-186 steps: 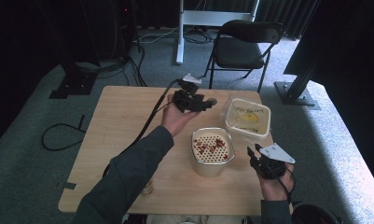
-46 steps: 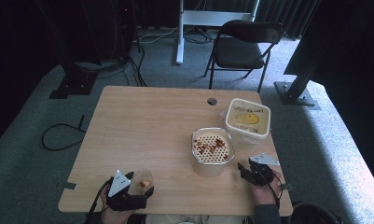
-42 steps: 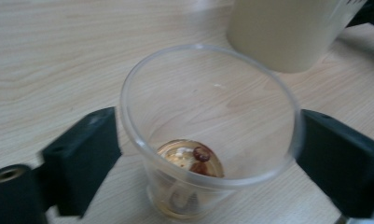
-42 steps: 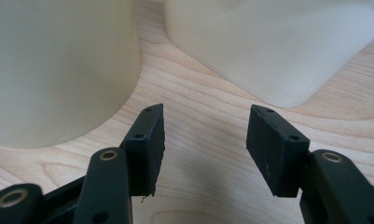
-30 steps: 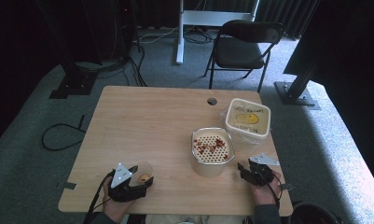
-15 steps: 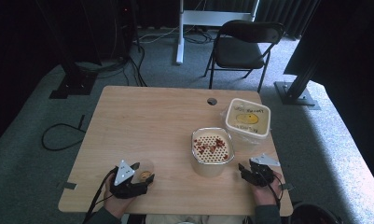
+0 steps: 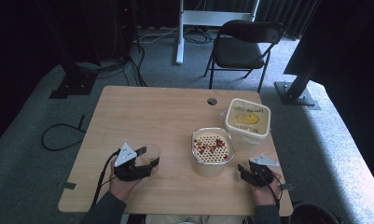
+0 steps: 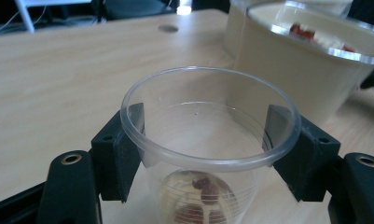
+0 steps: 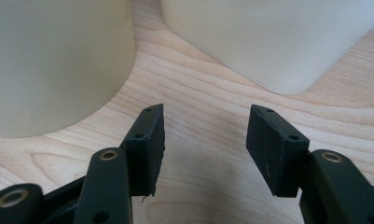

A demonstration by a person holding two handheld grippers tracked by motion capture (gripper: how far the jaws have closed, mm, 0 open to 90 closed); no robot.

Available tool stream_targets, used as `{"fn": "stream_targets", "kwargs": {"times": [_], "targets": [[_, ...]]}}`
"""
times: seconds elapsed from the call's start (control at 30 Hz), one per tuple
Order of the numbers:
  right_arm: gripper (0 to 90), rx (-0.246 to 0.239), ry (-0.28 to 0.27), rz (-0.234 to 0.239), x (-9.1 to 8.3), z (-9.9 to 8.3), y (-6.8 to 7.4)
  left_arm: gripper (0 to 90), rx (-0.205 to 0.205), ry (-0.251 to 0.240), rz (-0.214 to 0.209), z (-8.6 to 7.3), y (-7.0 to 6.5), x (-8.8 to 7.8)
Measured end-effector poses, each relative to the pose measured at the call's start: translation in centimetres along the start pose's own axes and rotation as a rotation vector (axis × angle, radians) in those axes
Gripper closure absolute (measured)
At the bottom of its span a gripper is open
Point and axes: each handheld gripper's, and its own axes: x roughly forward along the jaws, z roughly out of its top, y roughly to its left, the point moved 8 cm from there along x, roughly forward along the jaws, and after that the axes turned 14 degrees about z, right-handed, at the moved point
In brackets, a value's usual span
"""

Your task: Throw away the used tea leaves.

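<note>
A clear plastic cup (image 8: 199,135) with a few red pieces at its bottom stands upright between the jaws of my left gripper (image 8: 205,147), which press on both of its sides. From above, that cup (image 7: 151,151) and the left gripper (image 7: 148,157) are near the table's front left. My right gripper (image 7: 243,171) rests low at the front right, open, with bare wood between its fingers (image 9: 149,140). It points at the gap between two cream tubs.
A cream tub (image 7: 212,149) with a perforated insert and red pieces sits at centre right, close to my right gripper. A lidded cream tub (image 7: 247,117) with a yellow mark stands behind it. A chair (image 7: 243,46) stands beyond the table (image 7: 156,112).
The left gripper, earlier reaching across the table, has come back to the front left with the cup and edged slightly right and forward. The right gripper has barely moved.
</note>
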Motion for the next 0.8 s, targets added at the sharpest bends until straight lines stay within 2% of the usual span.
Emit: {"fn": "stream_targets", "kwargs": {"times": [0.13,0.17,0.27,0.4,0.47,0.6,0.73,0.77,0.8], "targets": [[46.2,0.005,0.001,0.000,0.1,-0.1,-0.1,31.4,0.007,-0.004,-0.012,1.2,-0.1,1.2],[46.2,0.005,0.003,0.001,0.1,-0.1,-0.1,31.4,0.013,-0.012,-0.015,2.3,-0.2,2.4],[46.2,0.012,0.006,-0.001,0.2,-0.3,-0.3,31.7,0.014,-0.028,-0.017,3.7,-0.4,3.9],[46.2,0.018,0.008,-0.002,0.3,-0.4,-0.4,32.0,-0.002,-0.049,-0.031,5.1,-0.5,5.6],[46.5,0.019,0.008,0.000,0.3,-0.5,-0.3,32.0,-0.015,-0.045,-0.030,5.4,-0.5,6.2],[46.9,0.012,-0.004,0.008,0.0,-0.2,0.3,32.1,-0.042,-0.052,-0.046,5.9,-0.8,6.5],[46.9,-0.006,-0.026,0.016,-0.9,0.6,1.0,32.1,-0.046,-0.060,-0.067,6.3,-1.2,6.0],[46.9,-0.017,-0.035,0.014,-1.4,1.0,1.2,32.1,-0.039,-0.070,-0.087,6.7,-1.7,5.6],[48.2,-0.034,-0.069,0.006,-2.9,1.9,1.7,32.1,-0.030,-0.075,-0.093,6.9,-2.0,5.3]]}}
